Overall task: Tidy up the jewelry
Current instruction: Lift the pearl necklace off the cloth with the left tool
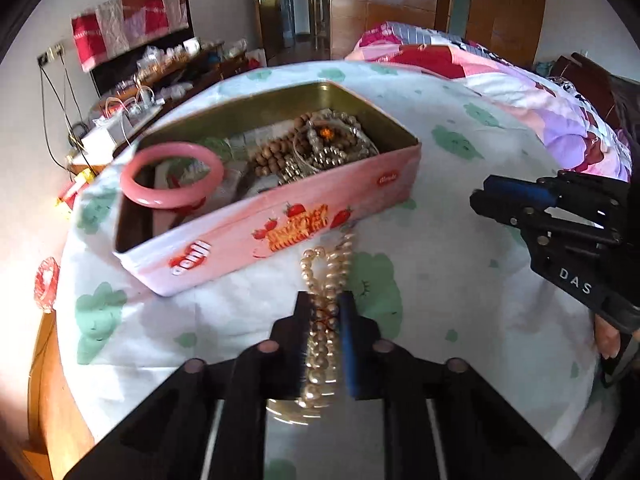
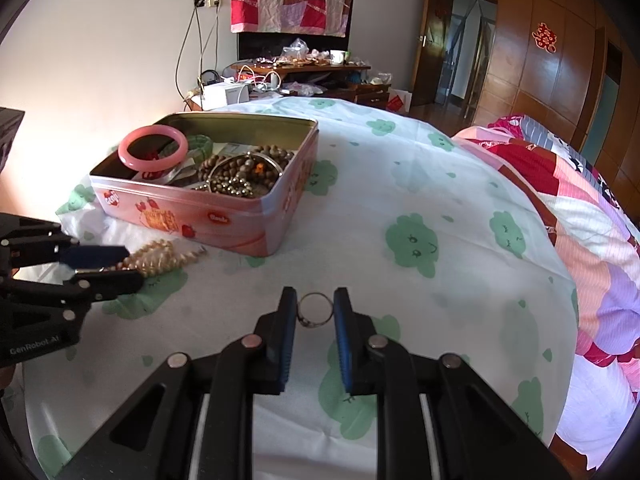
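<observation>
We saw a bed (image 2: 440, 184) under a white sheet printed with green clouds, a pink and red quilt (image 2: 580, 208) bunched along one side. A pale wall (image 2: 100, 40) carried a patchwork cloth (image 2: 290, 6) and a socket with hanging cables (image 2: 200, 32). Below stood a cluttered wooden cabinet (image 2: 304, 68). Brown wooden wardrobes (image 2: 552, 64) flanked an open doorway (image 2: 460, 44).

Each view is taken from a wrist-mounted fisheye camera directed forward along its own fingers and held low and close over the bedsheet (image 1: 440, 264). The left gripper (image 1: 325, 312) is seen from behind in the left view, facing the long side of the pink tin (image 1: 280, 216). The tin (image 2: 224, 216) is seen farther off in the right view, toward the sheet's far left. The tin, sheet and far cluttered desk (image 2: 304, 68) are shared by both views.
</observation>
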{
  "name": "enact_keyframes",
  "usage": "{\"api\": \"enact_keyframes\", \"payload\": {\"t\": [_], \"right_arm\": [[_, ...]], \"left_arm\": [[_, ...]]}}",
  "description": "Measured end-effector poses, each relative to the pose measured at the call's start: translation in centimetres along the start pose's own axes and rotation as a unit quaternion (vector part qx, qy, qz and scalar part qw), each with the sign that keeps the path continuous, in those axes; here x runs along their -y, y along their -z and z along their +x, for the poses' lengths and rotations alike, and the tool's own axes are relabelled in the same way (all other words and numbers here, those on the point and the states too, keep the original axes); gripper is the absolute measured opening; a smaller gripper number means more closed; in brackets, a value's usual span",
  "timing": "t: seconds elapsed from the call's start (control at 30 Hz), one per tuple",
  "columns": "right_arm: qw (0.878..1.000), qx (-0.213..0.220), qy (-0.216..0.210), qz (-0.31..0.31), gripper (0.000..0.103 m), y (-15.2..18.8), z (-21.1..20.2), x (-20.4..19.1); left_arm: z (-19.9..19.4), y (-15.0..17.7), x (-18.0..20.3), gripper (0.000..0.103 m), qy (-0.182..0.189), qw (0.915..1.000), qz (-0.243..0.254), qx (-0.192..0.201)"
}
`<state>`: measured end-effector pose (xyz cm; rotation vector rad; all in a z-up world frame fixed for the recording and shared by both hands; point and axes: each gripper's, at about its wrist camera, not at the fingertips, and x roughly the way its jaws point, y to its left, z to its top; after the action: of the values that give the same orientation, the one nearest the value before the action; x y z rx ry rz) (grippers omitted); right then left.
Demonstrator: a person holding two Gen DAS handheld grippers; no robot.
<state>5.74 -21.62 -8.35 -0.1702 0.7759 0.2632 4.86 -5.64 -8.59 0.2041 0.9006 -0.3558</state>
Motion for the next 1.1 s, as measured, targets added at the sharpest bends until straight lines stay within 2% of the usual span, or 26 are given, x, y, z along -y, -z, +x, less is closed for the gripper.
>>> {"api": "enact_keyframes", "payload": {"t": [0.07,0.1,0.27,0.5,0.53,0.6,0.63,0.67,0.83,0.87,0.9,0.93,1.03,1.1], "right_arm": [[1.0,0.002,0.001,-0.001,0.02,0.0,0.0,0.0],[1.0,0.005,0.002,-0.002,0.02,0.0,-0.1,-0.1],[1.0,0.021,0.004,-0.019,0.02,-0.1,-0.6,-0.6],[0.999,0.024,-0.006,-0.02,0.02,-0.2,-0.8,-0.7],[1.0,0.023,-0.006,-0.02,0.02,-0.1,-0.8,-0.7],[0.999,0.023,-0.005,-0.021,0.02,0.0,-0.8,-0.7],[0.999,0.023,-0.006,-0.021,0.02,0.0,-0.8,-0.7],[0.999,0.023,-0.008,-0.021,0.02,0.0,-0.7,-0.7],[0.999,0.023,-0.008,-0.023,0.02,0.1,-0.6,-0.7],[0.999,0.023,-0.008,-0.023,0.02,0.2,-0.7,-0.8],[0.999,0.023,-0.008,-0.024,0.02,0.2,-0.7,-0.8],[0.999,0.023,-0.008,-0.025,0.02,0.2,-0.7,-0.8],[0.999,0.023,-0.009,-0.026,0.02,0.2,-0.7,-1.0],[0.999,0.024,-0.009,-0.028,0.02,0.1,-0.8,-1.2]], "left_arm": [[-0.9,0.1,-0.3,0.008,-0.005,0.9998,-0.006,0.018],[-1.3,0.0,-0.5,0.0,-0.004,0.9997,-0.01,0.024],[-3.4,-0.4,-1.0,0.0,-0.006,0.9987,-0.012,0.049],[-3.9,-0.6,-1.3,0.0,-0.001,0.9982,-0.02,0.056],[-3.7,-0.6,-1.3,0.003,0.006,0.9985,-0.019,0.051],[-3.2,-0.6,-1.1,0.03,0.014,0.9987,-0.015,0.046],[-3.0,-0.5,-1.0,0.056,0.015,0.9988,-0.013,0.045],[-2.9,-0.5,-0.8,0.064,0.011,0.9988,-0.01,0.047],[-0.9,-0.3,-0.1,0.064,-0.018,0.9996,0.014,0.019],[-0.4,-0.2,0.0,0.061,-0.026,0.9994,0.019,0.012],[-0.1,-0.1,0.0,0.056,-0.03,0.9993,0.021,0.006],[0.4,0.0,-0.1,0.041,-0.026,0.9994,0.02,-0.003],[0.7,0.1,-0.2,0.014,-0.007,0.9998,0.014,-0.009],[0.5,0.1,0.2,0.013,-0.02,0.9995,0.023,-0.006]]}}
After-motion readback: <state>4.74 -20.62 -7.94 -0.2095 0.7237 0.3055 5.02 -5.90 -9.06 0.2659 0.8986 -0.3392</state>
